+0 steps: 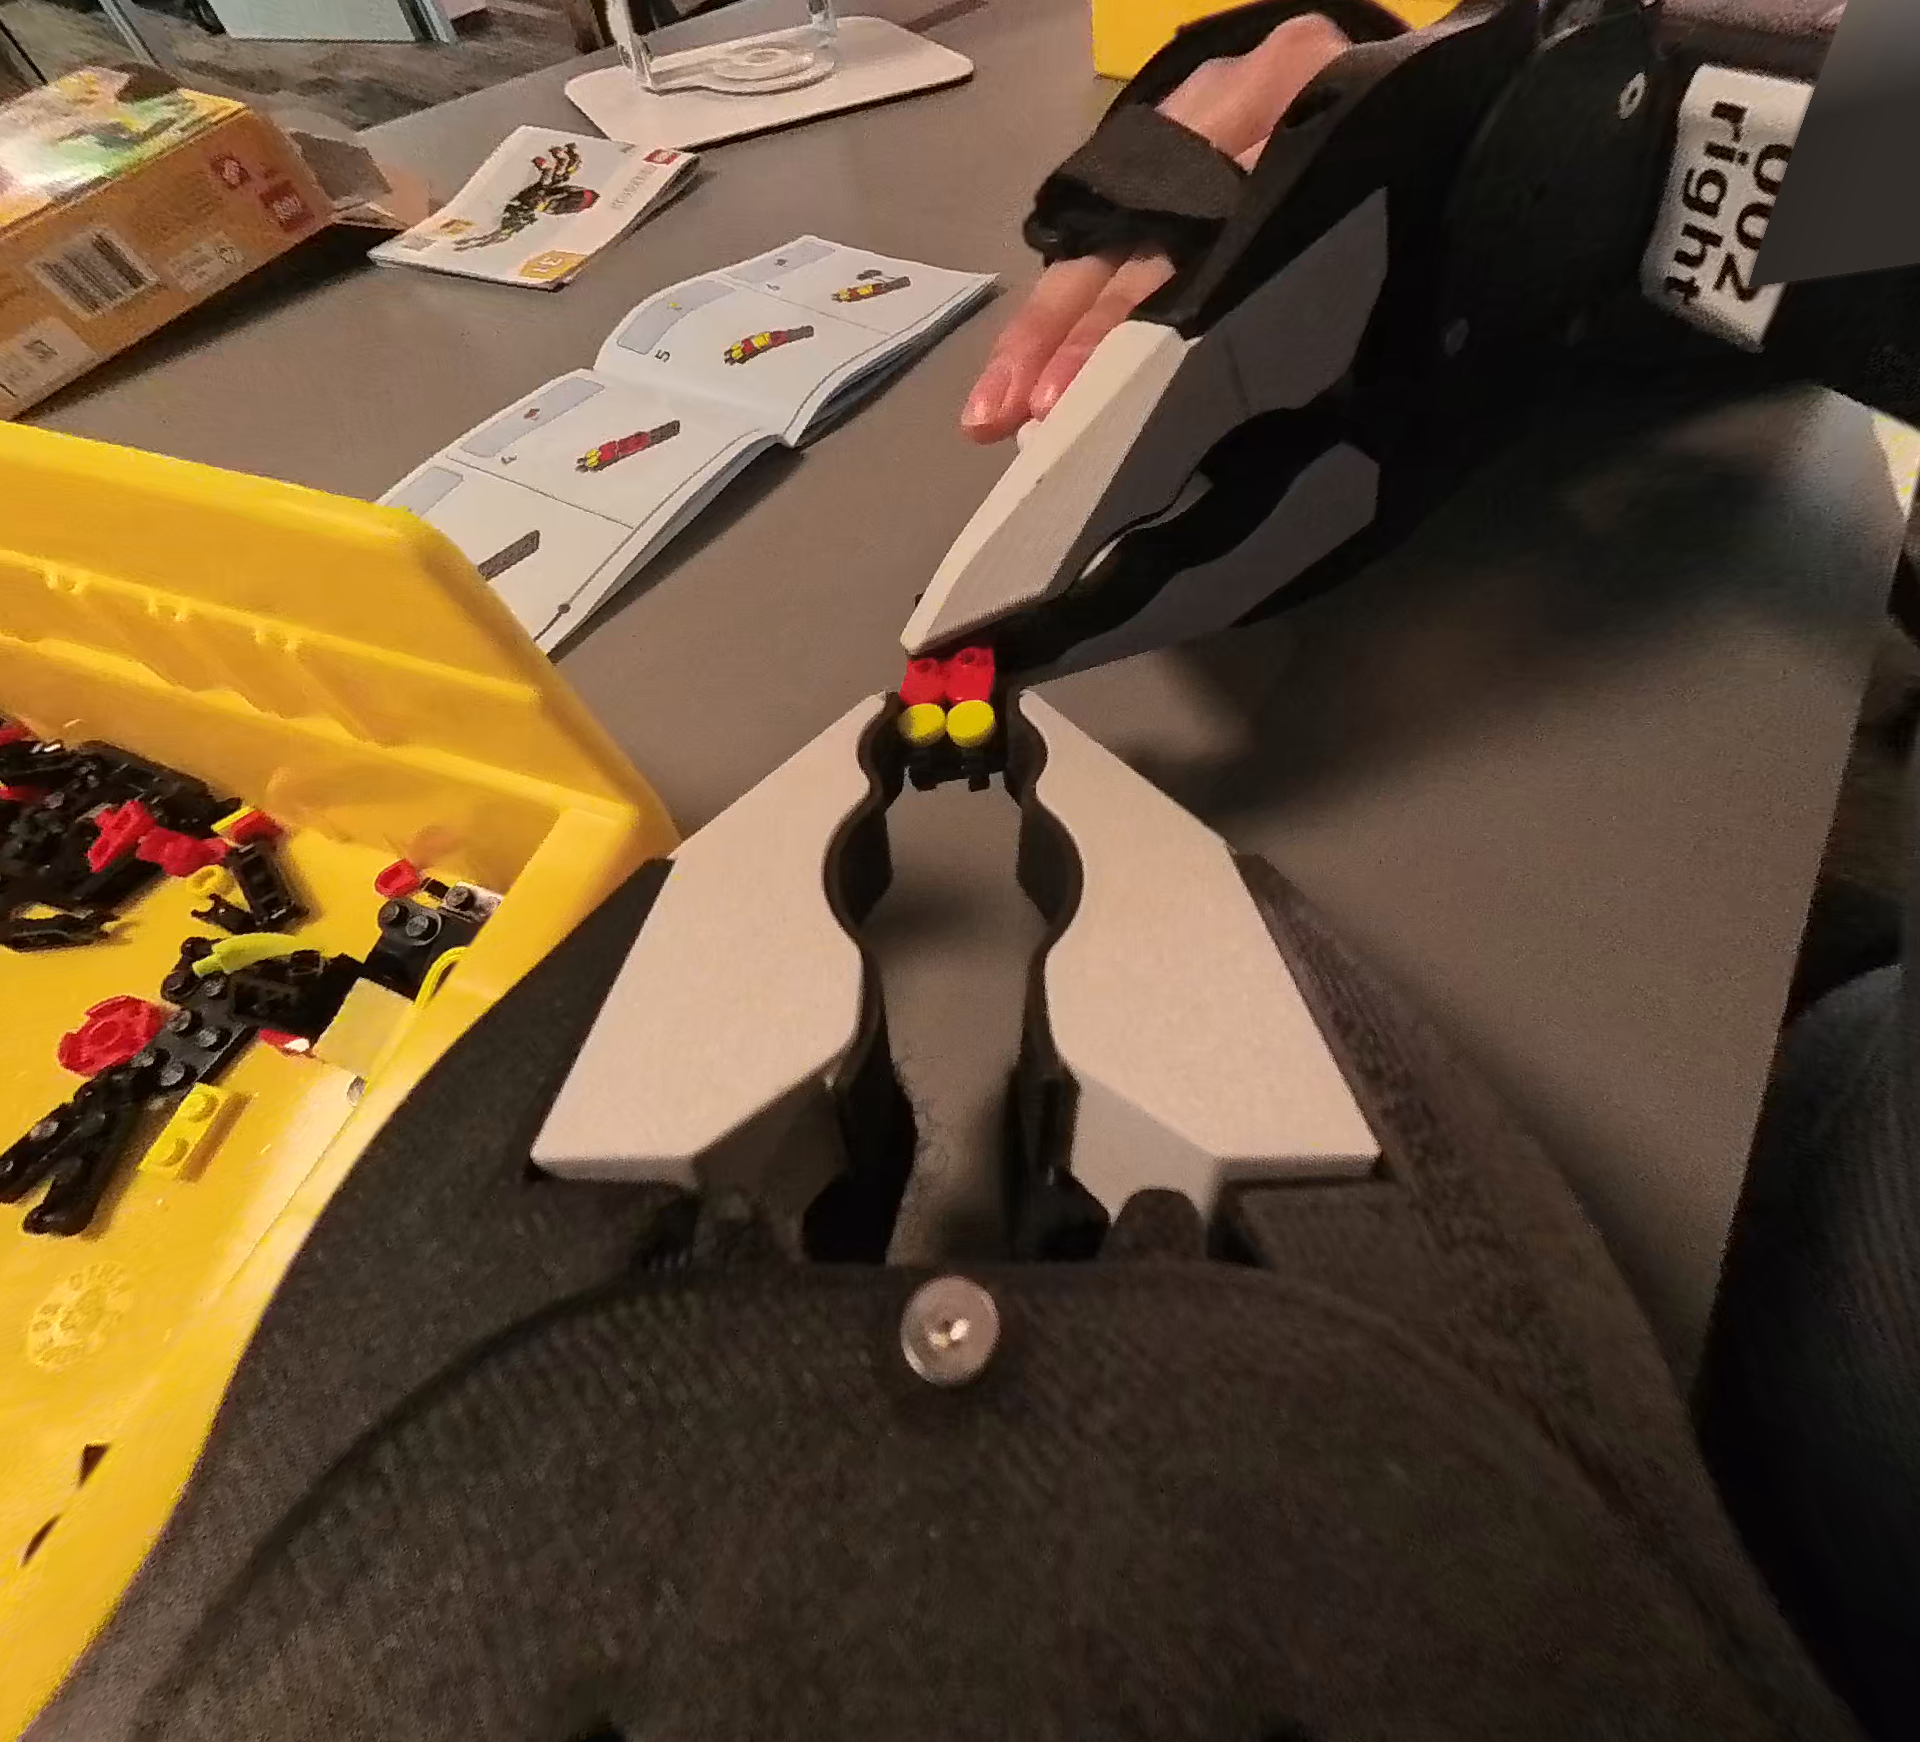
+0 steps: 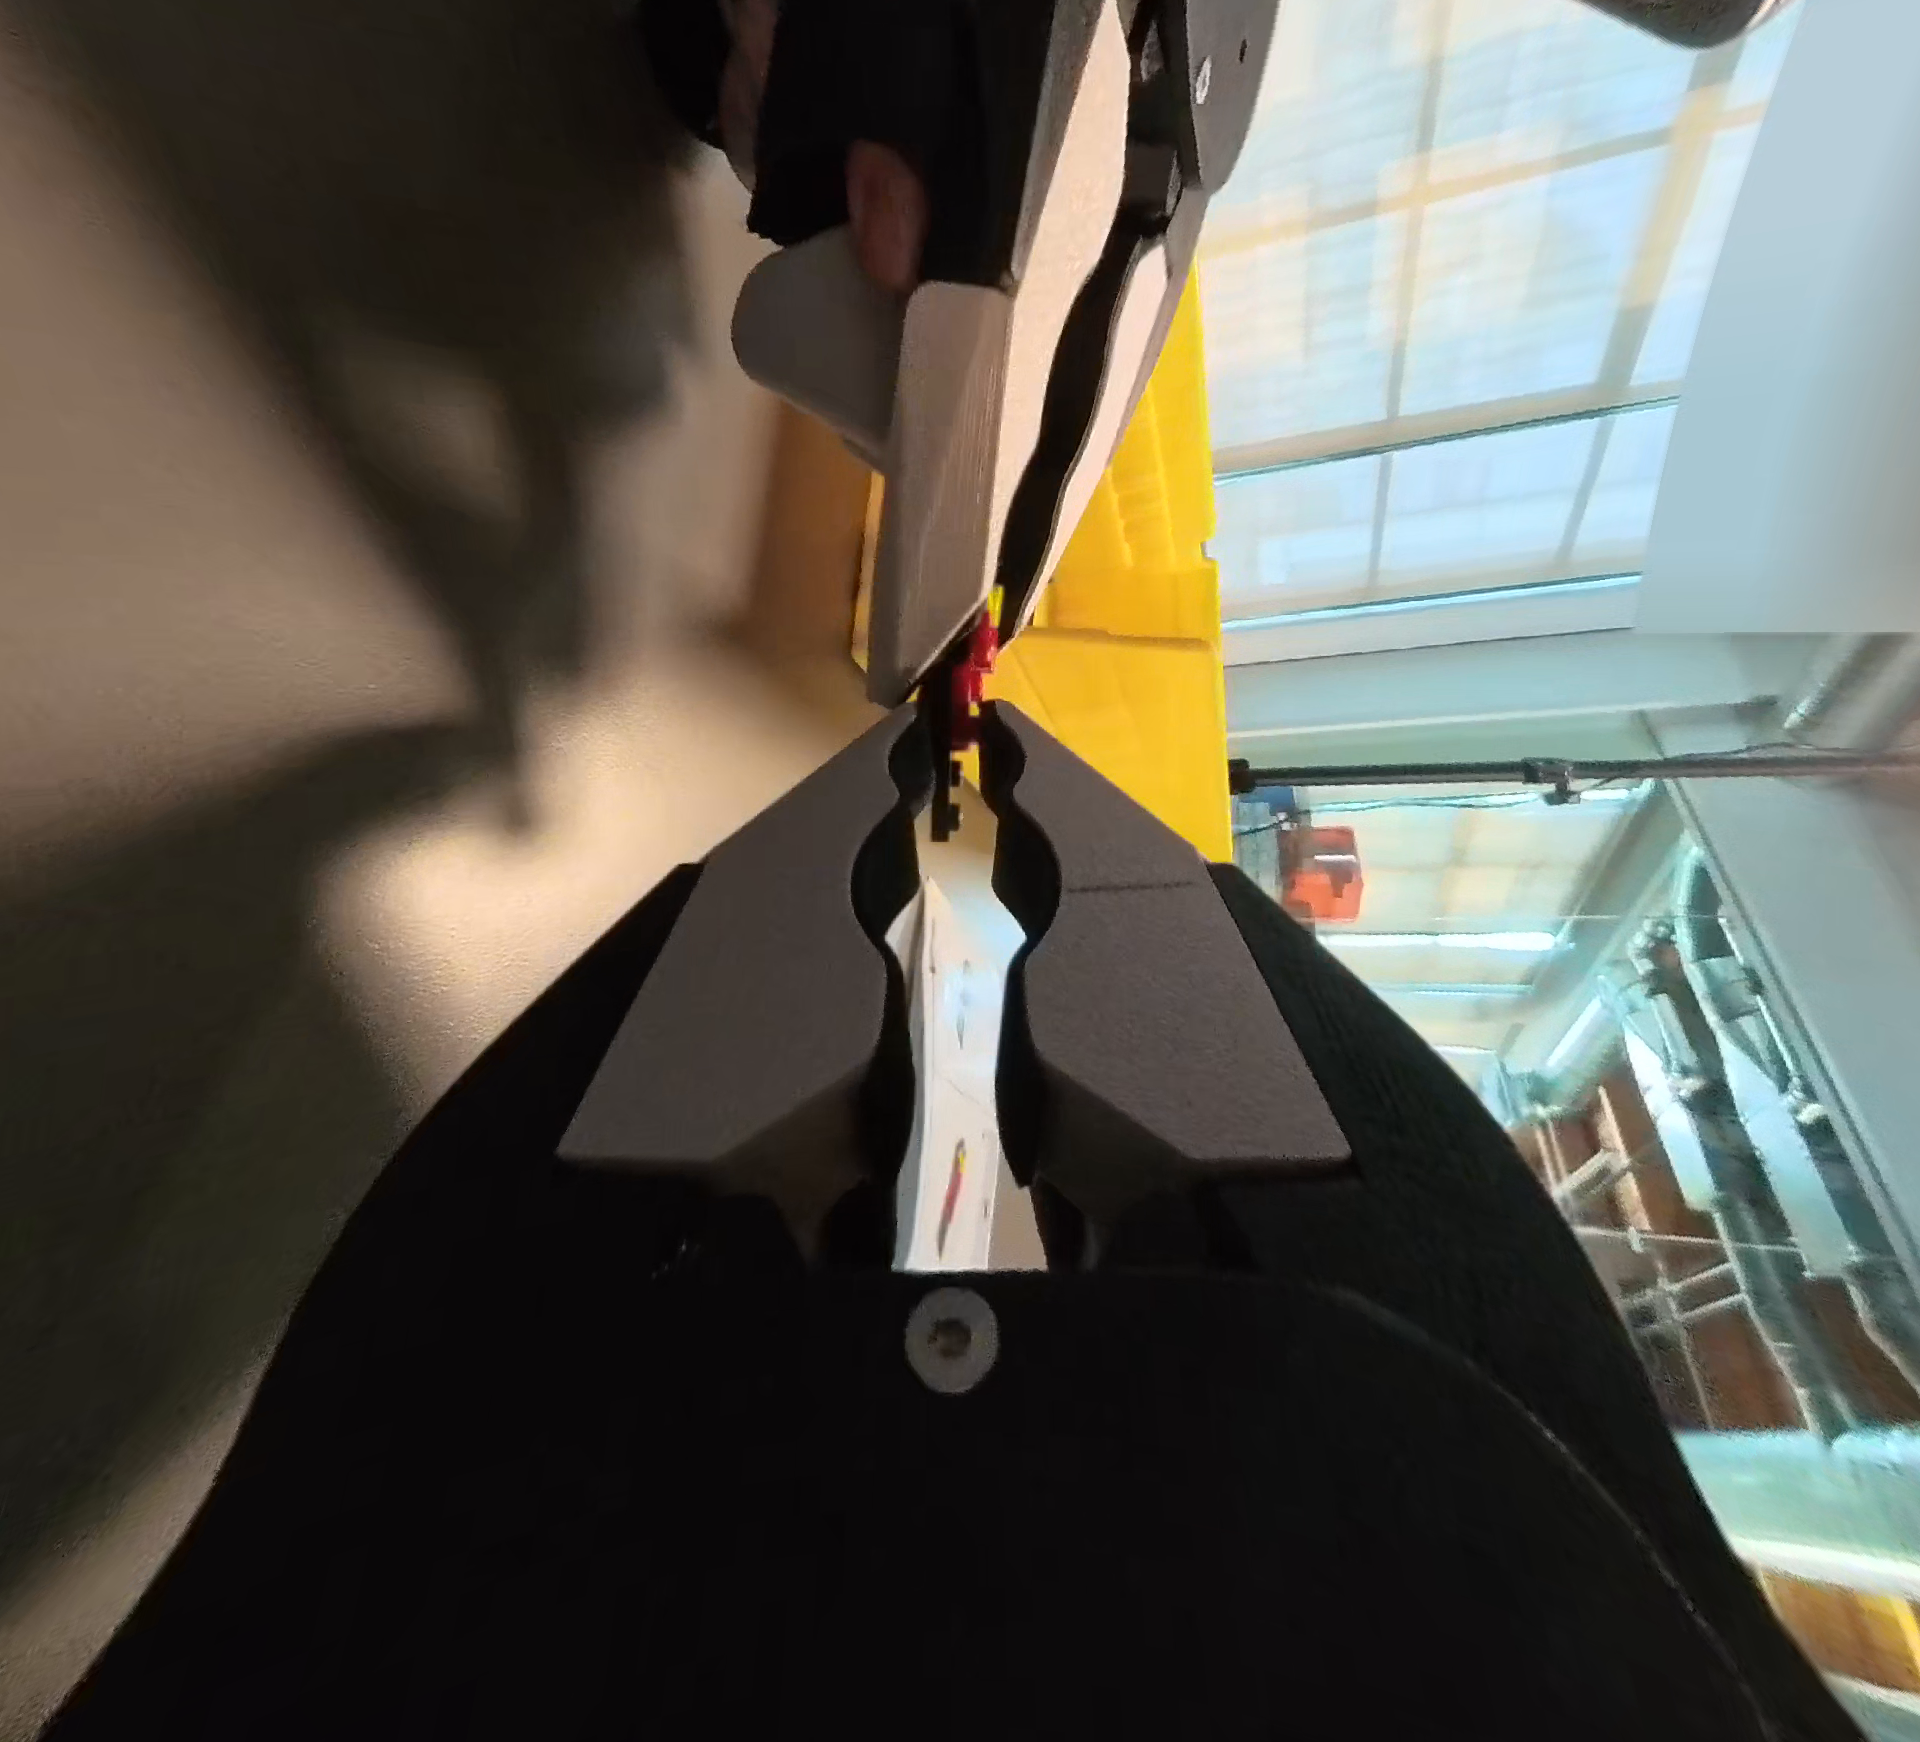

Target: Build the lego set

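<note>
Gripping small lego sub-assy at near end, L gripper nearly closed on it; R gripper pinches far end; long axis runs near-far between tips.

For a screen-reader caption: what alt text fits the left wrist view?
The left tool grips a small red, yellow and black brick assembly, which the right tool touches from above. An open yellow plastic bin of loose bricks sits left, an open instruction booklet behind.
</note>
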The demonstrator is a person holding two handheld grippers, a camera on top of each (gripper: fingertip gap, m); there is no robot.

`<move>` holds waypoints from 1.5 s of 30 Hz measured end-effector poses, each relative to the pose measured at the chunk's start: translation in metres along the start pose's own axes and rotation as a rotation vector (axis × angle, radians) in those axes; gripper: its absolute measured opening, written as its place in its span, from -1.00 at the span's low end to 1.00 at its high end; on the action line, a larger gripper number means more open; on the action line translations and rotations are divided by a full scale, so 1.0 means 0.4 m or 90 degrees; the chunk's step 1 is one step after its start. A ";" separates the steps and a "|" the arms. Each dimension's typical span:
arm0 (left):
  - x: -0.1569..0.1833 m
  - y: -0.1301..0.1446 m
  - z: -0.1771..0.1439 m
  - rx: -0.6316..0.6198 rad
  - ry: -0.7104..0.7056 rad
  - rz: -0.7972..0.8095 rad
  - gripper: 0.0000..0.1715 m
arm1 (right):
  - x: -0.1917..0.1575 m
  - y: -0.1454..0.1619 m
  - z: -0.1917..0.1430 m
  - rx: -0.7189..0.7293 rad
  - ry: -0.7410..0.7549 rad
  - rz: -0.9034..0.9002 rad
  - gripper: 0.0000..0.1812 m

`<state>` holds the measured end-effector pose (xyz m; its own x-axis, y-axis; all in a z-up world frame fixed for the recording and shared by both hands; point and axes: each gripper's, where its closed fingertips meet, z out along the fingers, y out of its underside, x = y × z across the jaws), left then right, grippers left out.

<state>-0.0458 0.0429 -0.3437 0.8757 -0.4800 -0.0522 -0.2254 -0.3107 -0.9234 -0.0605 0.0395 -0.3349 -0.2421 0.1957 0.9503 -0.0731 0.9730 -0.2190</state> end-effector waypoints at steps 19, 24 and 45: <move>-0.001 0.032 0.016 -0.048 -0.231 0.501 -0.86 | -0.063 0.016 -0.025 0.018 -0.179 0.176 -0.94; -0.004 0.039 0.019 -0.067 -0.220 0.473 -0.87 | -0.066 0.024 -0.016 -0.001 -0.194 0.258 -0.92; -0.009 0.022 0.026 -0.044 -0.216 0.408 -0.65 | -0.024 0.066 -0.011 -0.100 -0.015 0.017 -0.94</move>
<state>-0.0464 0.0505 -0.3556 0.6446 -0.3076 -0.6999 -0.7547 -0.1103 -0.6467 -0.0558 0.0638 -0.3490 -0.2648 0.2204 0.9388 0.0846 0.9751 -0.2050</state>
